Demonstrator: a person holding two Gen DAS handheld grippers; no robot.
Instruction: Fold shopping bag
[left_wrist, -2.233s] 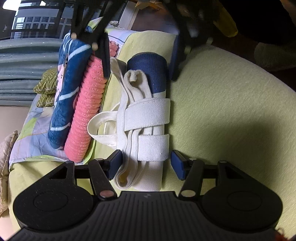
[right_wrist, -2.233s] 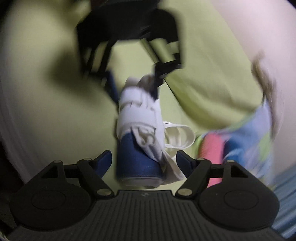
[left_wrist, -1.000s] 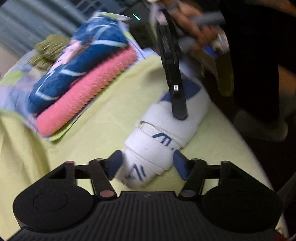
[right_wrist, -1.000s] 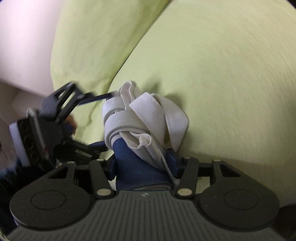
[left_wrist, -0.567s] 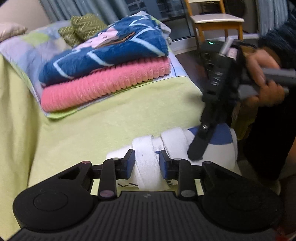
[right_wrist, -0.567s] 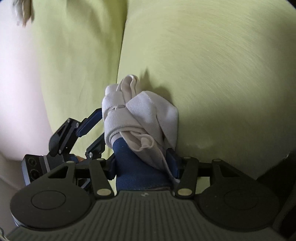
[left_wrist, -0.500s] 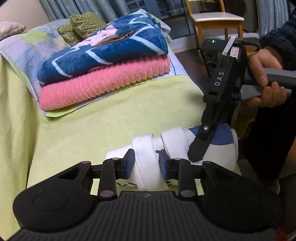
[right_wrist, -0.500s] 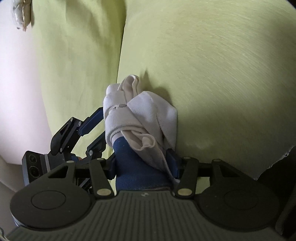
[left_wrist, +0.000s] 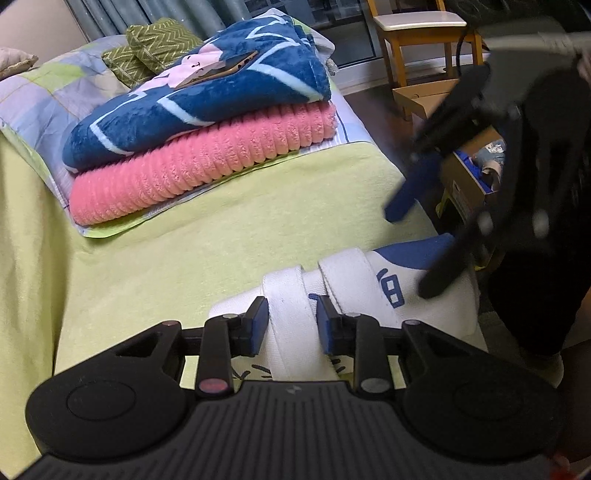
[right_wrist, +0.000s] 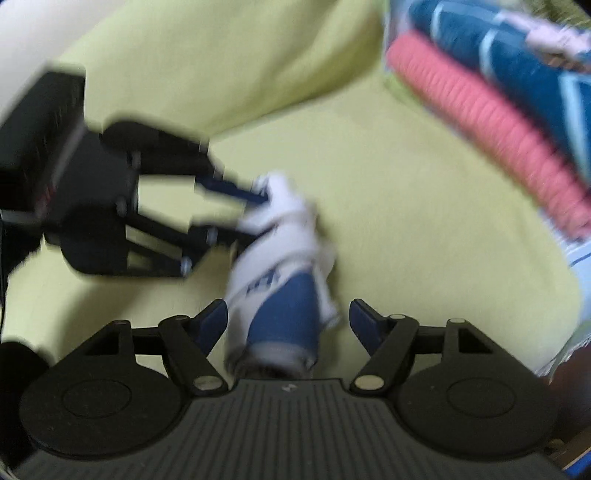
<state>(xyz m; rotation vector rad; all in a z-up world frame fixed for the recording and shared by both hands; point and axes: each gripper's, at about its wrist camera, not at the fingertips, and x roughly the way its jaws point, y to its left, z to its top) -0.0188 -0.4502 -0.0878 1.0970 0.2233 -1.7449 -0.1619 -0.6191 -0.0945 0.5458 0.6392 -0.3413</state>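
The rolled-up shopping bag (left_wrist: 354, 280) lies on the yellow-green bedcover (left_wrist: 207, 236), a white bundle with a blue end, bound round by its own white straps (left_wrist: 286, 314). The left gripper (left_wrist: 289, 325) is clamped on one of those straps at the white end of the bag, its blue pads (left_wrist: 258, 321) pressing the webbing from both sides after closing further over the last second. At the bag's blue end, the right gripper (right_wrist: 288, 325) has just been opening: its jaws stand well apart on either side of the roll, with a gap showing between each pad and the cloth, so it no longer grips anything. The view from that gripper is blurred. Beyond the bag, further along the bedcover, a pink ribbed blanket (left_wrist: 199, 162) lies folded with a blue patterned blanket (left_wrist: 207, 92) stacked on top of it.
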